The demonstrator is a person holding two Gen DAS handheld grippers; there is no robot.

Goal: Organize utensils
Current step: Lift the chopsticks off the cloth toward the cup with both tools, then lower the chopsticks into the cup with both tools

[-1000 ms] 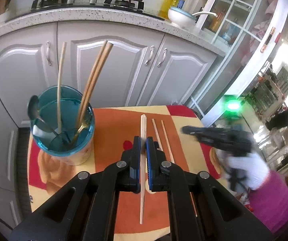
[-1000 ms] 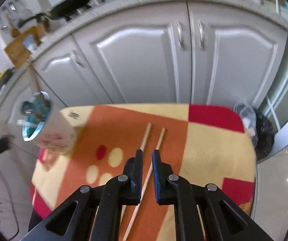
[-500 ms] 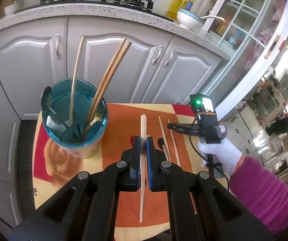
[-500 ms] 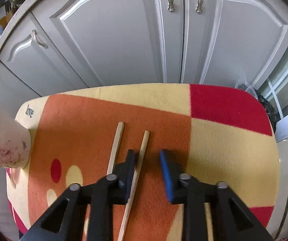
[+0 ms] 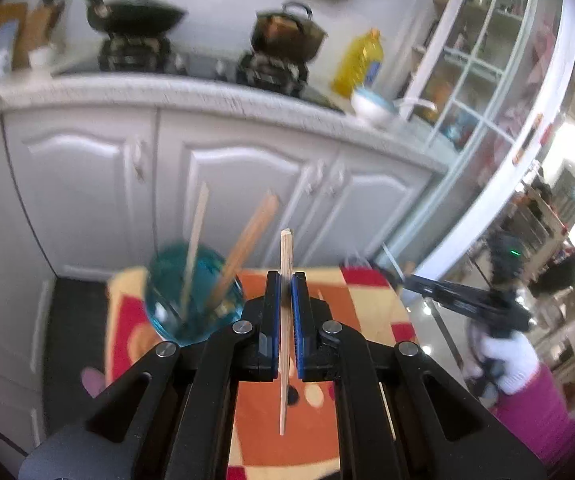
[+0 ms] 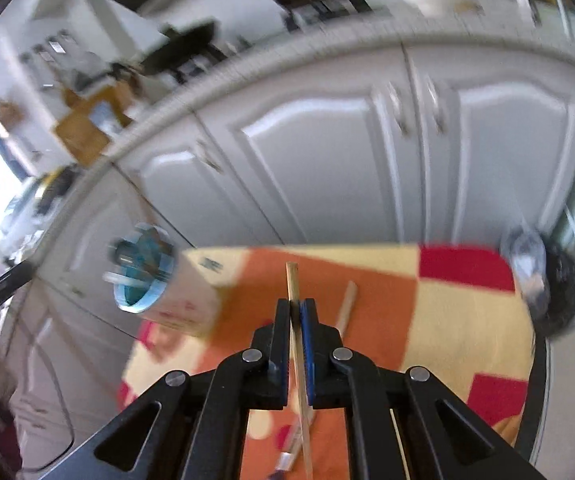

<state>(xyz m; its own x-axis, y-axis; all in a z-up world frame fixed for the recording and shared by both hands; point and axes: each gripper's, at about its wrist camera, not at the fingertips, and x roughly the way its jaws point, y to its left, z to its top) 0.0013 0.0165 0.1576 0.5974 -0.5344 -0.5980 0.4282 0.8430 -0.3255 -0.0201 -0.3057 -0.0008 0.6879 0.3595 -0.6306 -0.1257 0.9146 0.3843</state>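
Note:
My left gripper (image 5: 286, 292) is shut on a pale wooden chopstick (image 5: 285, 252) and holds it above the table. The blue-lined utensil cup (image 5: 175, 312) stands just to its left with several chopsticks (image 5: 247, 244) sticking out. My right gripper (image 6: 296, 312) is shut on another wooden chopstick (image 6: 292, 280), lifted over the cloth. One more chopstick (image 6: 346, 306) lies on the cloth to its right. The cup (image 6: 155, 284) is to the left in the right wrist view. The right gripper also shows in the left wrist view (image 5: 411, 282).
The small table carries an orange, yellow and red cloth (image 6: 459, 316). White cabinet doors (image 5: 243, 200) stand close behind it, with a stove and pots (image 5: 283, 44) on the counter. A dark bag (image 6: 555, 292) sits beyond the table's right edge.
The right gripper closed on a chopstick and lifted it off the cloth. The left gripper rose with its chopstick and tilted up; both views are blurred by motion.

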